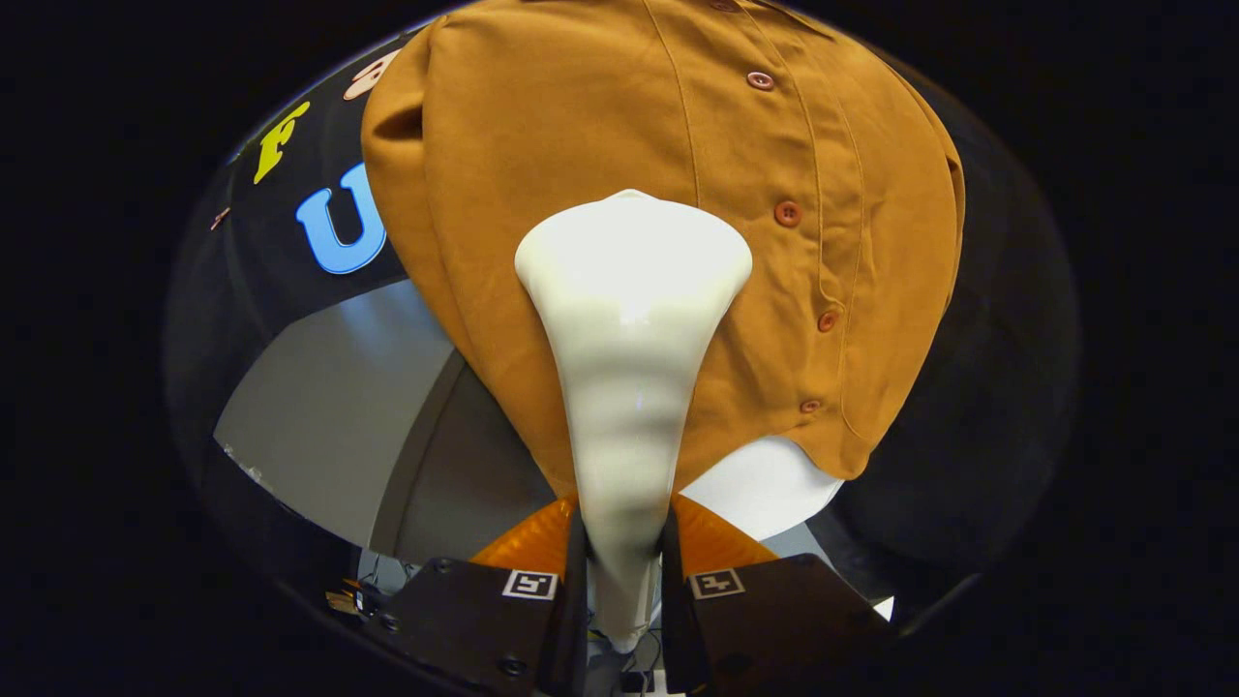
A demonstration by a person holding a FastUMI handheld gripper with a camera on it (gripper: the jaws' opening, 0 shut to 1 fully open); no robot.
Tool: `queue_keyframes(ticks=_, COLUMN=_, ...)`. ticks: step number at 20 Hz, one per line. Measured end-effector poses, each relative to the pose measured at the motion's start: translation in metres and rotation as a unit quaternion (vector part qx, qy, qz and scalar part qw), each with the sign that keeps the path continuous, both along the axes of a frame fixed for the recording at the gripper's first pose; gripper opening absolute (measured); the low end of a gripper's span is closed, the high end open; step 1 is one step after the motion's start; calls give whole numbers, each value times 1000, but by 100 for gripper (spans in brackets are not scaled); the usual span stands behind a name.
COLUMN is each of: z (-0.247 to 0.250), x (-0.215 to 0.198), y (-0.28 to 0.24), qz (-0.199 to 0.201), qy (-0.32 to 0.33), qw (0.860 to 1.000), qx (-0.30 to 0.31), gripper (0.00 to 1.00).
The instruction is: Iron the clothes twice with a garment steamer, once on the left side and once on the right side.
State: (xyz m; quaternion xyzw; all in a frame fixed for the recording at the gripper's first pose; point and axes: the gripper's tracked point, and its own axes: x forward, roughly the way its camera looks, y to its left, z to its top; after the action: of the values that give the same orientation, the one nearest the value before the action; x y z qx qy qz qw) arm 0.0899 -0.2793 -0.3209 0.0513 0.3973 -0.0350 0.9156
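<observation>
Glossy white plastic forms the garment steamer (629, 368), its narrow handle pinched between both black fingers of the gripper (624, 571) and its wide flared head lying against the mustard-brown buttoned shirt (581, 145) ahead, left of the button row (787, 214).

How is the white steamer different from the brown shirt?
The glossy white plastic garment steamer is smooth, hard-looking and funnel-shaped; the orange-brown cloth shirt is matte, with seams. The steamer is plain, while the shirt has a row of round buttons. The gripper has its jaws shut on the steamer's narrow handle; the shirt hangs beyond them. The steamer's head meets the shirt.
</observation>
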Motion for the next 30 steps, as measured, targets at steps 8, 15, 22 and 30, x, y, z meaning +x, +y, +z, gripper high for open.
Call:
queue_keyframes(ticks=8, z=19, x=-24, y=-2, qz=-11, qy=-7, qw=1000, qx=4, gripper=35)
queue_keyframes(ticks=15, z=119, x=-10, y=-44, qz=-51, qy=-121, qw=991, qx=-11, gripper=34)
queue_keyframes(ticks=22, z=198, x=16, y=-119, qz=-91, qy=-205, qw=974, qx=-45, gripper=34)
queue_keyframes(ticks=30, z=208, x=52, y=-157, qz=-94, qy=-222, qw=970, qx=-29, gripper=34)
